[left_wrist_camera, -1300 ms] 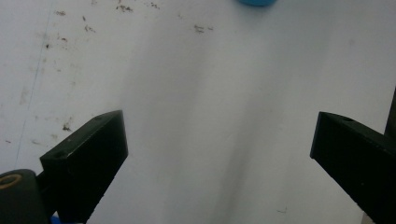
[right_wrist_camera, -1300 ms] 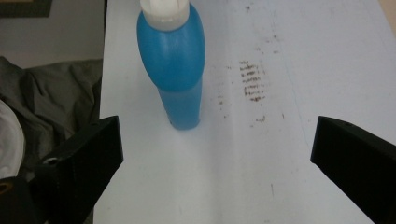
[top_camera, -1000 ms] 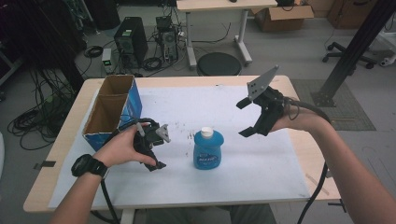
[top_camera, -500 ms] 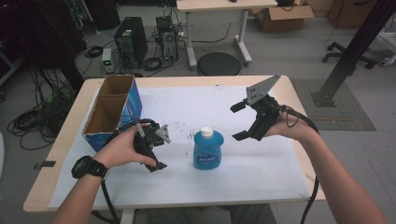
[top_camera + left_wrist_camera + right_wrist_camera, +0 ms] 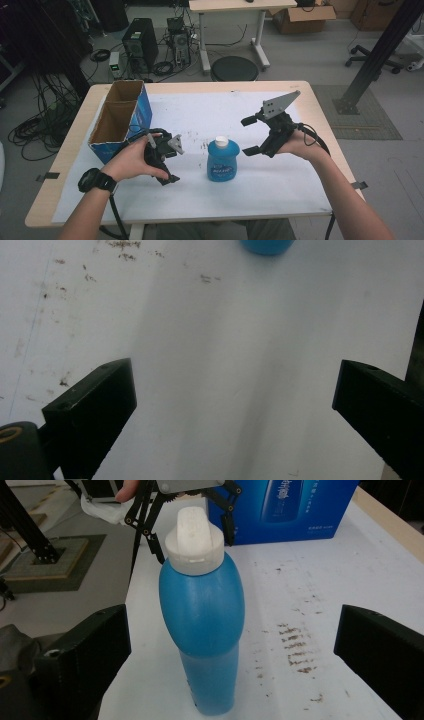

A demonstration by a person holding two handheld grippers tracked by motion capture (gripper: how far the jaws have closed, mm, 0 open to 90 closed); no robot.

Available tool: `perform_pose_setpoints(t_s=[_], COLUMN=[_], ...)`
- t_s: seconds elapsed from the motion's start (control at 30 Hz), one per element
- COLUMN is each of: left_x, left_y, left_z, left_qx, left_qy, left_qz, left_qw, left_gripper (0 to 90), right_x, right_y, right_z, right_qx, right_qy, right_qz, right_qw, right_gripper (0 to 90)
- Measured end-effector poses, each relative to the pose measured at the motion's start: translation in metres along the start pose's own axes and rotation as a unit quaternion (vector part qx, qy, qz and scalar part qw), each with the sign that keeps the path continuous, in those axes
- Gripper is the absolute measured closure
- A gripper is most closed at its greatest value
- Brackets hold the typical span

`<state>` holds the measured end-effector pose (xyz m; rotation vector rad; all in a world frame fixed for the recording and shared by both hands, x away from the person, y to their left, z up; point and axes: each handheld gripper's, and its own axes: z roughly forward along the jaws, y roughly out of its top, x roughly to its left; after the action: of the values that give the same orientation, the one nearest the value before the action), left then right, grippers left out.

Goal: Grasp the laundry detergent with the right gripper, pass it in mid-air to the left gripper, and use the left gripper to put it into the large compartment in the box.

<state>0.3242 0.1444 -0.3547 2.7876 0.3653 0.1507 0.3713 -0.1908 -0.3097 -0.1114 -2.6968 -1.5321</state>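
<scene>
We saw the blue bottle [image 5: 223, 160] standing upright with its white cap [image 5: 221, 142] on, on the white sheet [image 5: 200, 112] that covered the table [image 5: 320, 107], between the two grippers. The right gripper [image 5: 249, 135] hovered just to the bottle's right, jaws spread wide and pointing at it, touching nothing. In the right gripper view the bottle [image 5: 202, 630] stood ahead of the gripper [image 5: 232, 645], framed by the gap between its two jaws but not yet within them, and beyond it we made out the left gripper's linkage and the blue box [image 5: 285, 510].

The left gripper [image 5: 172, 162], held low by the left hand [image 5: 132, 160], sat just left of the bottle, tilted down toward the sheet. In the left gripper view its jaws stood well apart over bare, scuffed sheet, with the bottle's blue base [image 5: 266, 246] far ahead at the top edge. The open cardboard box [image 5: 120, 117] stood behind that hand, at the table's left side.
</scene>
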Motion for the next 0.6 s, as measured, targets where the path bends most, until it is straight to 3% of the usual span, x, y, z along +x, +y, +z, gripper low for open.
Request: perform_pose_setpoints(t_s=[0.6], left_x=[-0.001], left_y=[-0.002], left_z=[-0.001], left_qx=[-0.002], left_qy=[-0.001], left_qz=[-0.002], left_qw=[1.0000], left_gripper=[4.5], right_x=[0.009], right_y=[-0.029], right_z=[0.042], right_qx=[-0.025], right_qy=[0.011], right_qz=[0.017], right_qw=[0.9995], right_gripper=[1.7])
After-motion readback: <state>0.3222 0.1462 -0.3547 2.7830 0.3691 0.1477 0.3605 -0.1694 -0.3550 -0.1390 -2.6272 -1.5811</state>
